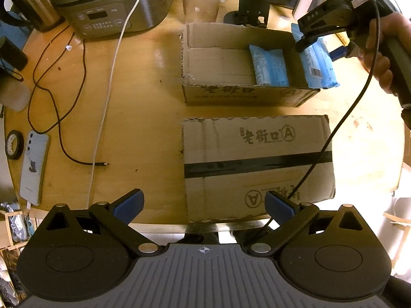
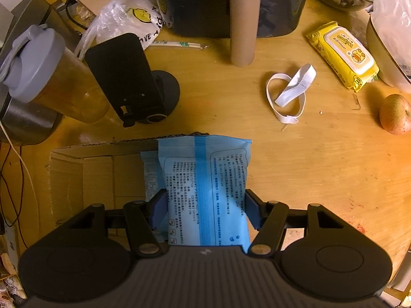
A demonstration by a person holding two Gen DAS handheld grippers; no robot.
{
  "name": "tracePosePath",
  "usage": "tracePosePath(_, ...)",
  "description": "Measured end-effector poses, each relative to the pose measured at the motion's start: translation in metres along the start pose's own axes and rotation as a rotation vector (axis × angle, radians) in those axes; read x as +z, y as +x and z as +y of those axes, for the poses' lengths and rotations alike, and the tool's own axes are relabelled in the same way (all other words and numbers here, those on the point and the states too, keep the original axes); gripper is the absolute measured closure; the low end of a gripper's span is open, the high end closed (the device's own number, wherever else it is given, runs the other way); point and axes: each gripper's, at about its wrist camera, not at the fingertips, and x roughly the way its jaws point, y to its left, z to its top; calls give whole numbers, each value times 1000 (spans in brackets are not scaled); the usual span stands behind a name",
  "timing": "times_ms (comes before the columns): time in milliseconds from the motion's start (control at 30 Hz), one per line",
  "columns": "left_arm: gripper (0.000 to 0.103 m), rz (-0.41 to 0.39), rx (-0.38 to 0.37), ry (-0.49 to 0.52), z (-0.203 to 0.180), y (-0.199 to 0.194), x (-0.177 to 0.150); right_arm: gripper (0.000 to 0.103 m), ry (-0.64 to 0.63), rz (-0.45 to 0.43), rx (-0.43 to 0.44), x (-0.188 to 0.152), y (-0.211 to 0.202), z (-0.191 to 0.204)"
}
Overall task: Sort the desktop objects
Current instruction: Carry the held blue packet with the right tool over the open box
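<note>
Blue plastic tissue pack (image 2: 205, 192) sits clamped between the right gripper (image 2: 205, 211) jaws, over the right edge of the open cardboard box (image 2: 84, 177) (another blue pack (image 1: 269, 66) inside), while the left gripper (image 1: 204, 205) gapes wide and empty before a taped, closed cardboard carton (image 1: 257, 164).

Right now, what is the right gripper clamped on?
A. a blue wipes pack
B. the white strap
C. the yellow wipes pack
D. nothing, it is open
A: in the right wrist view the right gripper has its pads pressed on both sides of the blue wipes pack, held at the right edge of the open cardboard box; the yellow wipes pack lies untouched on the table.
</note>
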Motion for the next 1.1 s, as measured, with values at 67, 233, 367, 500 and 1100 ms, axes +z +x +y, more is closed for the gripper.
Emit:
tracePosePath(67,0,0,0,0,1,0,0,42,0,-1,1,0,0,2)
tracePosePath(233,0,-1,-1,1,4,0,-1,42,-1,-2,3,-1,0,8)
tracePosePath(367,0,-2,-3,2,6,0,-1,42,-3,-3,5,-1,1,13)
tracePosePath(500,0,-2,-5,1,9,0,-1,42,-5,-3,7,-1,1,19)
tracePosePath(1100,0,3,-9,-5,24,3,1,42,-19,1,21,1,7,49)
